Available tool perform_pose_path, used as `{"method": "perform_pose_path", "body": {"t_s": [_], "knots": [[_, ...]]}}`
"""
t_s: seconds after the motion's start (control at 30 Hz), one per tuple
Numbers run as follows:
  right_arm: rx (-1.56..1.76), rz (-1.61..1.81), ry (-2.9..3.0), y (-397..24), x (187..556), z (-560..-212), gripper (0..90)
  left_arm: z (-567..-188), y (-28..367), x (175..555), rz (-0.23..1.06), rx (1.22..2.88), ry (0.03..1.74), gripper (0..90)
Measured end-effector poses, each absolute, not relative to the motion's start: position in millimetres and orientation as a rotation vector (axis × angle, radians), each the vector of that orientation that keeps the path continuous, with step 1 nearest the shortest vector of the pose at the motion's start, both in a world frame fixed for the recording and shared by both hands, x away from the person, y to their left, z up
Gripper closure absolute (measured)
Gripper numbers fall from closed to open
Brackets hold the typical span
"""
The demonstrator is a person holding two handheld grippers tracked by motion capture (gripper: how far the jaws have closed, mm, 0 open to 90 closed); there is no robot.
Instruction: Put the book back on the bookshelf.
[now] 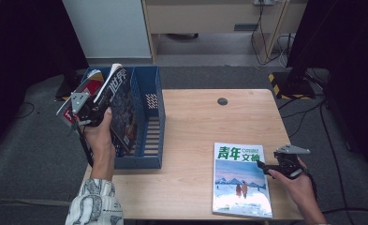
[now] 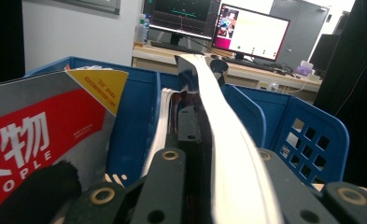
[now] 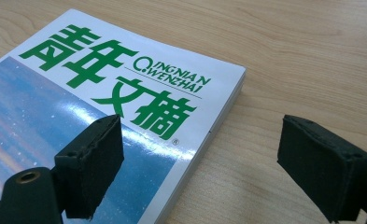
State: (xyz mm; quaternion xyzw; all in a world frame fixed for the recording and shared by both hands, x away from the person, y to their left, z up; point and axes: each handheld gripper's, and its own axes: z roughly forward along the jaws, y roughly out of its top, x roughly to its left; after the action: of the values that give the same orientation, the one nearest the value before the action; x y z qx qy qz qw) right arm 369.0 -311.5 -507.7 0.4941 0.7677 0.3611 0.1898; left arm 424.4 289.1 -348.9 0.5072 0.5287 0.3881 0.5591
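My left gripper is shut on the edge of a dark-covered magazine with a white spine, holding it upright above the blue file rack at the table's left end. In the left gripper view the magazine runs away between the jaws of that gripper. A red and grey magazine stands in the rack's left slot. My right gripper is open beside a magazine with green characters lying flat. Its jaws straddle the right edge of this magazine, without touching.
The wooden table has a round cable hole at the back. The rack's right slots hold nothing visible. Cables and a black stand base lie on the floor to the right. Monitors stand on a desk beyond.
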Motion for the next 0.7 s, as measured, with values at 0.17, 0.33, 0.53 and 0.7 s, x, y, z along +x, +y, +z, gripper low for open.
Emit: {"method": "perform_pose_path", "body": {"t_s": [0.17, 0.33, 0.53, 0.7], "knots": [[1.390, 1.017, 2.154, -310.8, 368.9, -507.7, 14.6, -351.1, 288.4, 425.1, 0.930, 1.199, 1.245, 82.6], [1.393, 1.017, 2.156, -310.9, 369.0, -507.7, 14.6, -350.1, 285.6, 426.0, 0.950, 1.218, 1.249, 82.6], [1.394, 1.016, 2.156, -311.0, 369.1, -507.8, 14.6, -350.2, 289.9, 425.4, 0.923, 1.199, 1.256, 82.6], [1.389, 1.014, 2.157, -310.5, 369.2, -508.2, 14.6, -350.0, 289.7, 425.0, 0.904, 1.193, 1.253, 82.6]]}}
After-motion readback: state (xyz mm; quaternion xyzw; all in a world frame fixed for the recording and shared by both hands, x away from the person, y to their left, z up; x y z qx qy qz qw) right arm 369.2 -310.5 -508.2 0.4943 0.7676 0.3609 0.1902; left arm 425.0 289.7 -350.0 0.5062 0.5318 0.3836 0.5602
